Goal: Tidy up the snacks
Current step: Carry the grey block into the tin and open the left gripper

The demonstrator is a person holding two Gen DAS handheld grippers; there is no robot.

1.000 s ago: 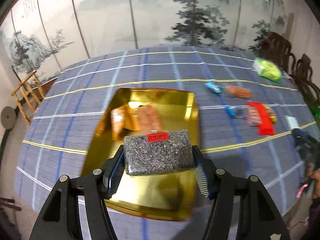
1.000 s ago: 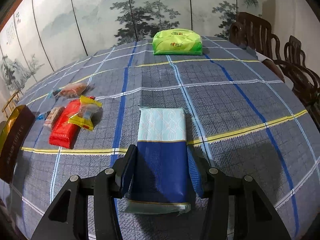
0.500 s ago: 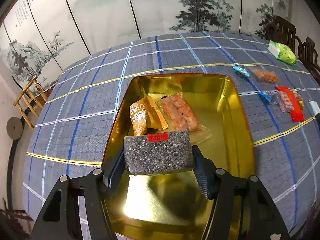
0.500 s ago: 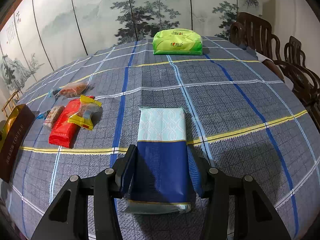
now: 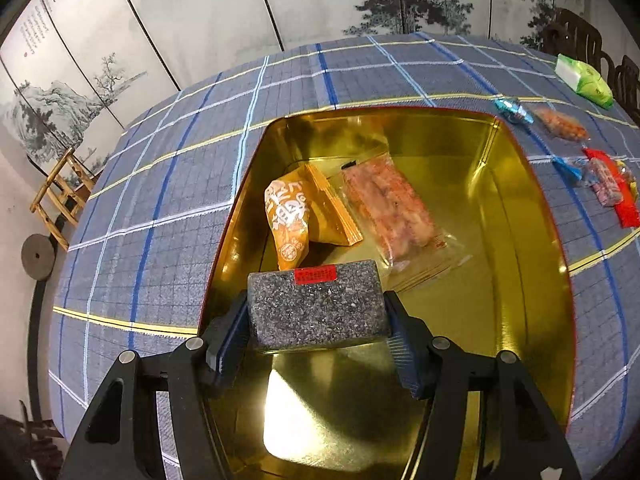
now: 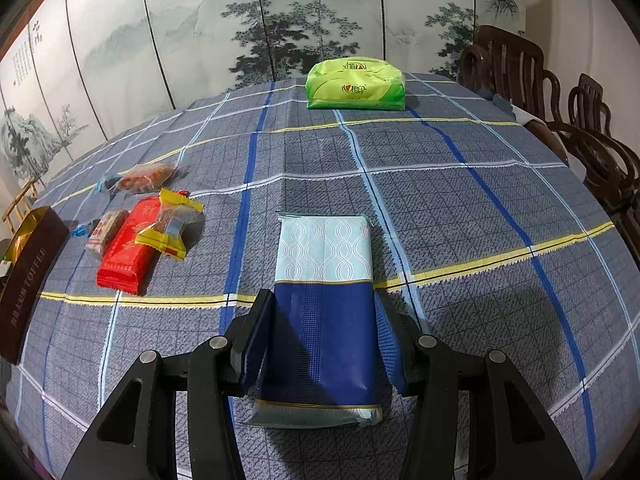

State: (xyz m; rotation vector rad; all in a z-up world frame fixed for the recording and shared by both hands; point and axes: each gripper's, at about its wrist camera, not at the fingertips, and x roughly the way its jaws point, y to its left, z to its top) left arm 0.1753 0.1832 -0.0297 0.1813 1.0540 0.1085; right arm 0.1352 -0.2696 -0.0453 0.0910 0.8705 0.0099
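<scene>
Reading "TOFFEE" in pale capitals along the dark brown side of the tin [image 6: 30, 276]; rest of that line too small. Showing illegible print: green pack [image 6: 355, 84], orange pouch [image 5: 289, 222], red sticker [image 5: 315, 275].

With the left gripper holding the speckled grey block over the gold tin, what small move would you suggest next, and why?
Probably lower the left gripper a little further and set the speckled grey block on the bare floor of the gold tin, then open. The block is clamped between the pads above the tin's near, bare part, while the orange packet and pink packet lie farther back.
</scene>
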